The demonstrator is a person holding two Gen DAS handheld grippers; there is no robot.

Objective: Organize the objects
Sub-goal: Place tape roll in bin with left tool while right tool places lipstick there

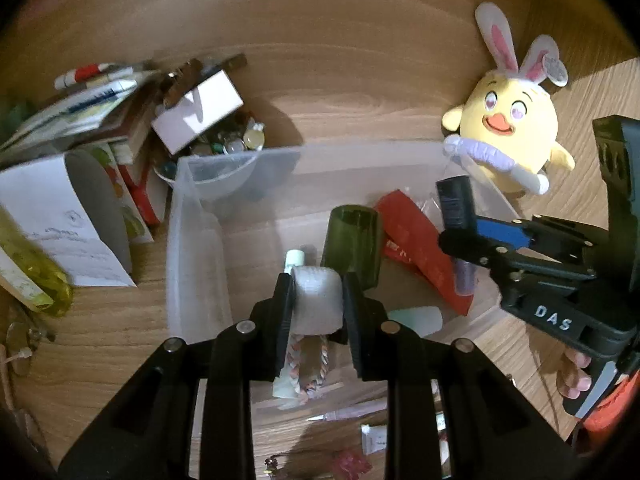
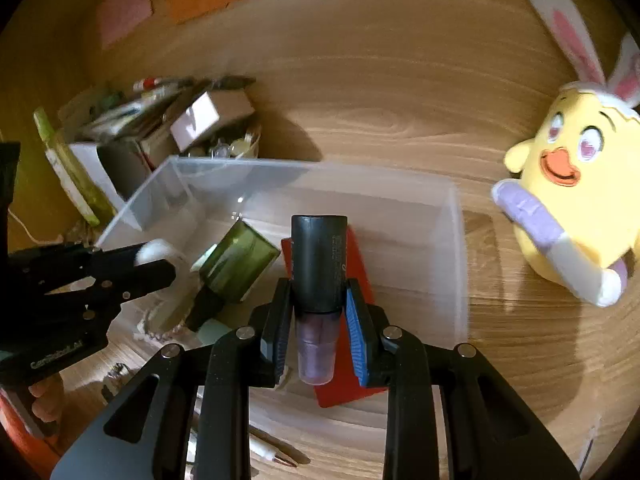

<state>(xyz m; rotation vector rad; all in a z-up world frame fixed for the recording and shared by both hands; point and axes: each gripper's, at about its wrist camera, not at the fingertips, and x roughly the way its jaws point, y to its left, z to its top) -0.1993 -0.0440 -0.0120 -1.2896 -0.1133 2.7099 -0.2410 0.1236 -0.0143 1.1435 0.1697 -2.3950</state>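
Bench (image 1: 340,80): wood-grain surface carrying everything in view.
Clear bin (image 1: 192,240): translucent plastic box in the middle of the bench, open at the top; both tongs reach over it.
Plush chick (image 1: 508,128): yellow toy with rabbit ears, standing on the bench just outside the bin's far right corner.
Clutter pile (image 1: 100,120): papers, boxes and a bowl of small glass pieces, on the bench against the bin's left side.
Green bottle (image 2: 236,264): dark green with a black neck, lying tilted inside the bin, between the two tongs.
Red packet (image 1: 420,248): flat, lying inside the bin under the right tongs.
Right tongs (image 2: 318,312): clamped on a dark tube (image 2: 320,264) with a black cap and a purplish lower body; the tube stands between the pads, above the red packet, over the bin's right half.
Left tongs (image 1: 318,300): clamped on a white foam-like block (image 1: 318,300), held over the bin's near left part; a braided cord (image 1: 308,368) hangs below the block.
Pens (image 2: 276,452): lying on the bench near the bin's front wall.
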